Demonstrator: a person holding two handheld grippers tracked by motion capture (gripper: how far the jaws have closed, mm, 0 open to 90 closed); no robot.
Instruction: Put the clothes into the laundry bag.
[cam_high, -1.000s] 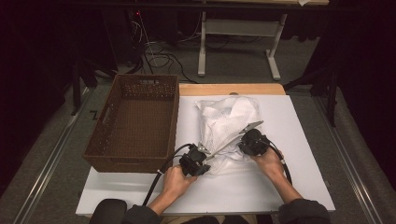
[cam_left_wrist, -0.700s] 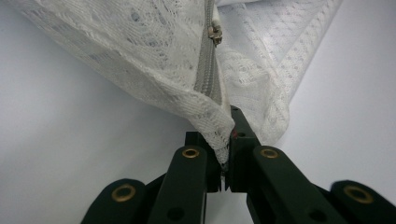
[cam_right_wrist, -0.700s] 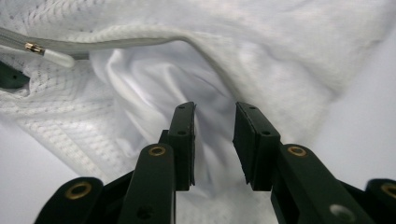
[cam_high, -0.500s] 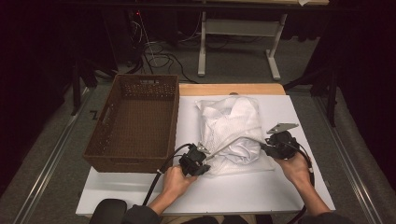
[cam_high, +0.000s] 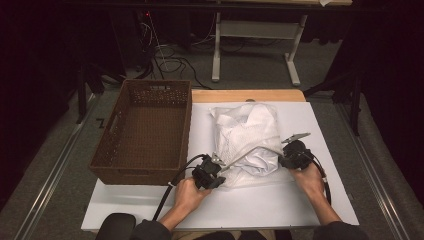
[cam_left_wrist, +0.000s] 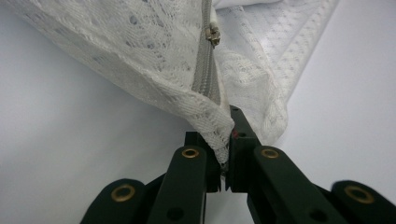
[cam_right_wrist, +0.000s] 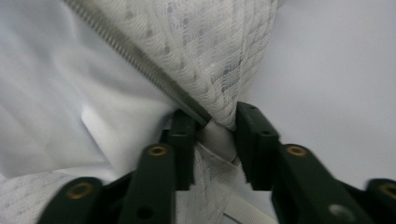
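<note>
A white mesh bag (cam_high: 247, 132) with a grey zipper (cam_left_wrist: 205, 74) lies on the white table (cam_high: 300, 205), with white cloth inside it. My left gripper (cam_high: 220, 167) is shut on the bag's near left corner, at the zipper's end (cam_left_wrist: 225, 154). The zipper pull (cam_left_wrist: 213, 35) sits a little farther along. My right gripper (cam_high: 281, 159) is at the bag's near right corner. Its jaws have just been closing, and bunched mesh at the other zipper end fills the gap between them (cam_right_wrist: 215, 135). The zipper edge runs taut between the two grippers.
A brown woven basket (cam_high: 186, 130) stands empty on the table's left side, close to the bag and my left hand. A wooden strip (cam_high: 240, 95) borders the table's far edge. A desk frame (cam_high: 255, 35) and cables lie on the floor beyond.
My right gripper has moved to the right, away from the left one. The bag, bunched up and raised before, now lies flatter with its zipper edge stretched out. The left hand has stayed put.
</note>
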